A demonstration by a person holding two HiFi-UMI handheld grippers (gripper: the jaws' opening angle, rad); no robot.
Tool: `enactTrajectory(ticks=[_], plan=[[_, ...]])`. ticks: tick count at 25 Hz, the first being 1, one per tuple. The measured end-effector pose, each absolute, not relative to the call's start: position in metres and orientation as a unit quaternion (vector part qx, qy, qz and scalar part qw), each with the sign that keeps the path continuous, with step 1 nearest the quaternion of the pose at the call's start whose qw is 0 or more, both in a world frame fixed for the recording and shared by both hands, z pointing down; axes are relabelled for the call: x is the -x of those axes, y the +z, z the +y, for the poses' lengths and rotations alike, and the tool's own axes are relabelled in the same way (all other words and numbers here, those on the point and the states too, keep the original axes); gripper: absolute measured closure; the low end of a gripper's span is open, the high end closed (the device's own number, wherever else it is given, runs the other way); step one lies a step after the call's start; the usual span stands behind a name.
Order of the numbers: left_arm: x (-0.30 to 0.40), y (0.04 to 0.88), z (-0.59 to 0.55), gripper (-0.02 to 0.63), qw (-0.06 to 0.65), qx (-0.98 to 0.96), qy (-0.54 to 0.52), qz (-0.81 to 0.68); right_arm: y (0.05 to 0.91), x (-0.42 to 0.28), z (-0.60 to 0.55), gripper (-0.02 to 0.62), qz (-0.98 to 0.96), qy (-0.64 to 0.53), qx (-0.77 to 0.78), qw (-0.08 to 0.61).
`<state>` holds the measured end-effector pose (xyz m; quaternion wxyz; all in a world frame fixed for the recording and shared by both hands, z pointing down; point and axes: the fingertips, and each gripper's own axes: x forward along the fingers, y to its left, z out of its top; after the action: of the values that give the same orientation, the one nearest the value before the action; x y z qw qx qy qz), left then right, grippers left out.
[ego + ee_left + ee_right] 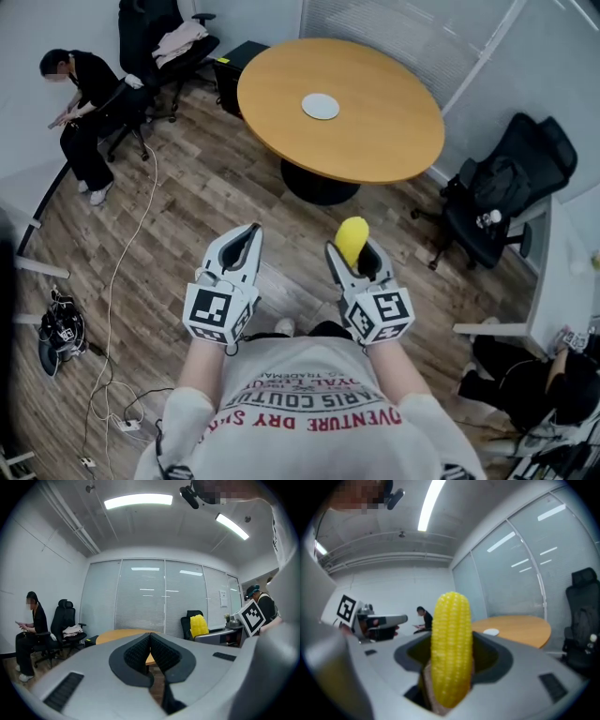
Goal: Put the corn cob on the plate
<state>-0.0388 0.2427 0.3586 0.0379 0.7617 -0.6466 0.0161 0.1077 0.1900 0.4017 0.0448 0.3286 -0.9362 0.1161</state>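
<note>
Two jaws of the right gripper (354, 255) clench a corn cob (352, 239); the left gripper (246, 242) has its jaws pressed together, empty. A plate (321, 106) lies mid-bench (384, 141), well apart from both.

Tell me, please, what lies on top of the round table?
Only a white plate lies on the round table, near its middle; the plate looks bare. Nothing in the head view covers the tabletop. The corn cob is not there: the right gripper holds it.

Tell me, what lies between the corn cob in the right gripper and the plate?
Between corn cob and plate, the head view shows wood floor, the table's dark base, then bare tabletop.
</note>
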Motion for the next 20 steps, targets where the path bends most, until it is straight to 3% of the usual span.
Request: enactTrajectory(ticks=[10,20], plan=[[0.082,0.383,0.175,0.572,0.060,-0.742,0.028,-0.667,0.423,-0.059,0.113,0.327,-0.942,0.133,-0.301,0.056],[0.107,0.374,0.034,0.572,0.047,-0.716,0.029,-0.696,0.415,-0.032,-0.040,0.327,-0.954,0.129,-0.268,0.047]])
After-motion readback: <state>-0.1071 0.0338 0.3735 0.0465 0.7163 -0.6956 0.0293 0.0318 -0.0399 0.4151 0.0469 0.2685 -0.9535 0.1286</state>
